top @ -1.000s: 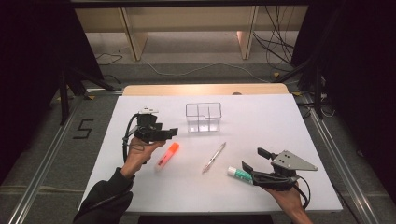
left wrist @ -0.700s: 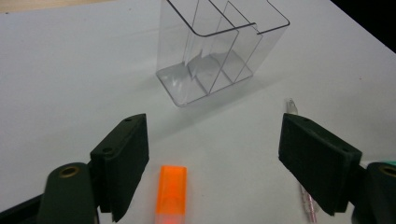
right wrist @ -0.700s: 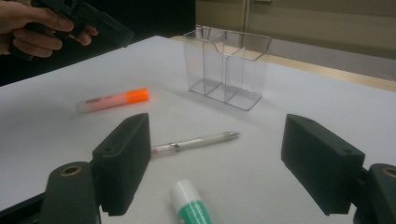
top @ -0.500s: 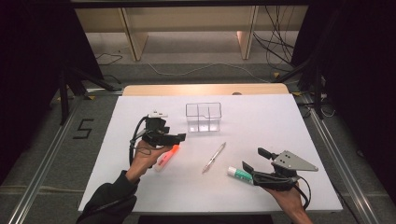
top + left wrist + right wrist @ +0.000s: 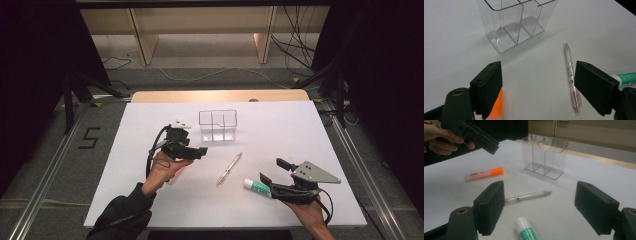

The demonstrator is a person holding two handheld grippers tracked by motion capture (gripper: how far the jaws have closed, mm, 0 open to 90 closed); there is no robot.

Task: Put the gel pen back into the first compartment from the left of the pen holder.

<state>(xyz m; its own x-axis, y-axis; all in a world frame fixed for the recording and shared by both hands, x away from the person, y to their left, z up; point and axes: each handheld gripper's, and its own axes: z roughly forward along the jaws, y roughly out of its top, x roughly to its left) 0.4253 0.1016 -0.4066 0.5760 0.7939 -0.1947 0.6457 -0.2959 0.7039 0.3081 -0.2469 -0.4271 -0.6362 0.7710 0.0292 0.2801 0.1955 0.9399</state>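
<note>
A hand holds my left gripper point(image 5: 199, 152) open just above the table, in front and to the left of the clear divided organizer point(image 5: 218, 125). In the left gripper view an orange highlighter point(image 5: 498, 105) lies by the left jaw and a clear pen point(image 5: 571, 75) by the right jaw, with bare table between them. My right gripper point(image 5: 271, 170) rests open near the front right, nothing between its jaws. A green and white tube point(image 5: 256, 186) lies just below its left jaw. The right gripper view shows the tube point(image 5: 525, 230), the pen point(image 5: 527, 196), the highlighter point(image 5: 485, 173) and the organizer point(image 5: 545, 155).
The white table top point(image 5: 300, 130) ends at a wooden strip point(image 5: 220, 96) along the far side. Metal rails run along both sides of the table. Cables lie on the floor behind. The organizer's compartments hold nothing.
My left gripper has moved right and toward the near edge, so it now hangs over the highlighter, closer to the pen. The right gripper has stayed put.
</note>
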